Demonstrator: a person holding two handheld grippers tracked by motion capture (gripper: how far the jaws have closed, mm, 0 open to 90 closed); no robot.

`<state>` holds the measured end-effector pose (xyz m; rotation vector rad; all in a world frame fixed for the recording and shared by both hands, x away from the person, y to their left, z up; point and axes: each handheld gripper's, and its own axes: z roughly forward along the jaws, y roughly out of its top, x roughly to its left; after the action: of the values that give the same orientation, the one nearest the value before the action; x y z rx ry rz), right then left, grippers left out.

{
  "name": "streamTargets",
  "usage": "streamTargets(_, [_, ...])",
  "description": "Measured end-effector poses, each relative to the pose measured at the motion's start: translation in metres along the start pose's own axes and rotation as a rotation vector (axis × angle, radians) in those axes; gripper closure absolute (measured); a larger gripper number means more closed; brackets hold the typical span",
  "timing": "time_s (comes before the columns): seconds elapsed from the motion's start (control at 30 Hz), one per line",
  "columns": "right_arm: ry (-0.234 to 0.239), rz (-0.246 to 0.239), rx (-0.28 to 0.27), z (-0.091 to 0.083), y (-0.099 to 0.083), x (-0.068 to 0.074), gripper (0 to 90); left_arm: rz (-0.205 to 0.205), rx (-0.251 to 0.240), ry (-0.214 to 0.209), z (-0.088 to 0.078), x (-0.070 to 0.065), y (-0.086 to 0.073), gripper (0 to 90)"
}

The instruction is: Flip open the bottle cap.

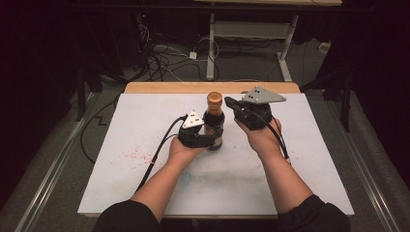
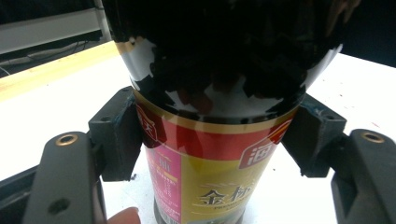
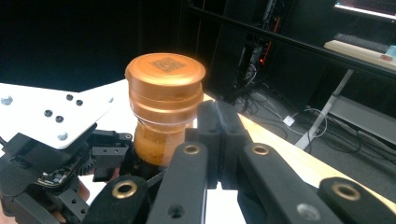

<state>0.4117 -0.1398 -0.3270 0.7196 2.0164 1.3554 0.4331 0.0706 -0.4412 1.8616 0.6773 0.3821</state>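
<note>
Mid-counter, one dark bottle stands upright under one orange cap. Left gripper clamped on its lower body; left gripper view shows the red-and-gold label. Right gripper fully closed, empty, just beside the cap; its view shows a square code on the cap top.
</note>
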Motion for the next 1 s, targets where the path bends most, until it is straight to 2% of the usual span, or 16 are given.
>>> streamTargets(0.5, [0.025,-0.041,0.012,0.002,0.006,0.002,90.0,-0.008,-0.001,-0.022,0.0,0.002,-0.001,28.1])
streamTargets(0.67, [0.008,-0.069,0.016,0.003,0.008,0.004,90.0,-0.005,-0.003,-0.014,0.0,0.002,-0.002,28.1])
streamTargets(1.0, [-0.002,-0.088,0.028,0.004,0.011,0.005,90.0,0.008,-0.002,0.001,0.001,0.0,-0.003,28.8])
